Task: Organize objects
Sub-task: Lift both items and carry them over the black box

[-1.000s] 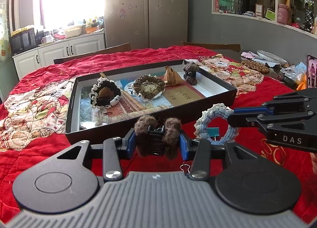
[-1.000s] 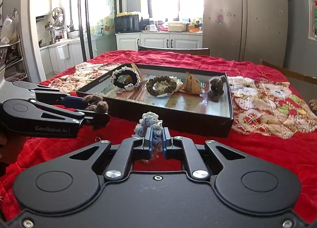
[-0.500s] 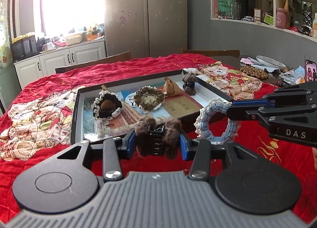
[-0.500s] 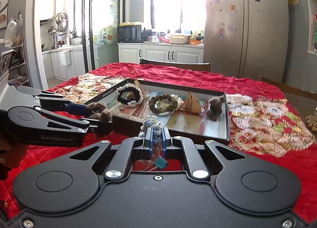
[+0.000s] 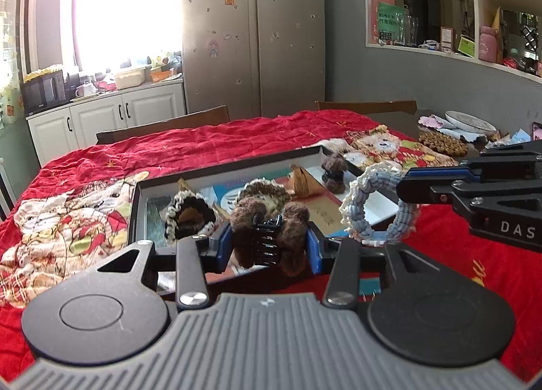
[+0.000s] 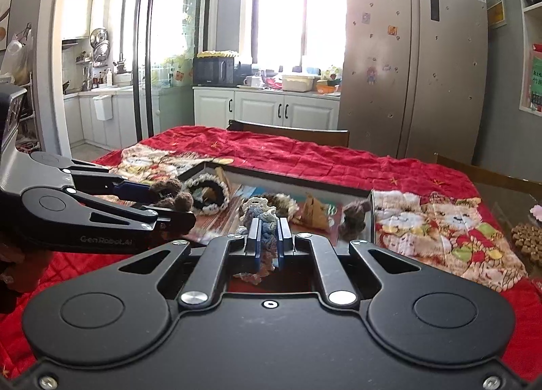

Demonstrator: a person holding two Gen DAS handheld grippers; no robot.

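Observation:
My left gripper is shut on a brown fuzzy hair claw clip and holds it in the air above the near edge of the black tray. My right gripper is shut on a blue-and-white crocheted scrunchie, also held up over the tray's near side. The scrunchie and right gripper show in the left wrist view. The left gripper with its clip shows in the right wrist view.
In the tray lie a black-and-white scrunchie, a brown-cream scrunchie, a tan cone-shaped piece and a small brown plush bear. A red patterned cloth covers the table. Chairs stand behind. Clutter lies far right.
Both grippers have risen and moved forward with their items, from in front of the tray to above its near edge. Neither grip has changed.

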